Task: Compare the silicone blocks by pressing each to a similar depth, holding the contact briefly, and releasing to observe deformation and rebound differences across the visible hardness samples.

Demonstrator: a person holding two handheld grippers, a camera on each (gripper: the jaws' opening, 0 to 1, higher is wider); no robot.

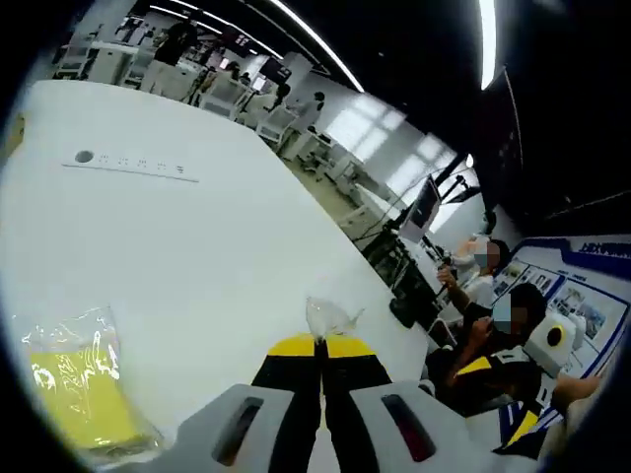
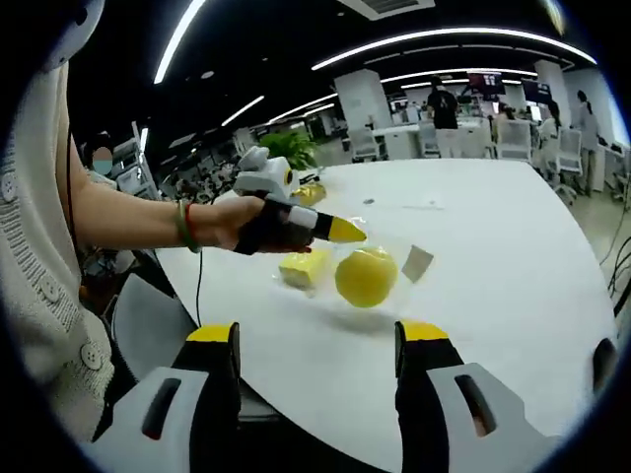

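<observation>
White table: left gripper pinched shut on clear bag; right gripper spread wide.

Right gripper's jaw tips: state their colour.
Yellow tips on black jaws, clearest in the right gripper view, on the open right gripper.

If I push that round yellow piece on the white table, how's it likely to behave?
The round yellow piece looks ball-shaped, so it would probably roll rather than slide on the smooth white table. It seems wrapped in clear film, which may be slippery. Nothing braces it: the yellow block lies beside it.
</observation>
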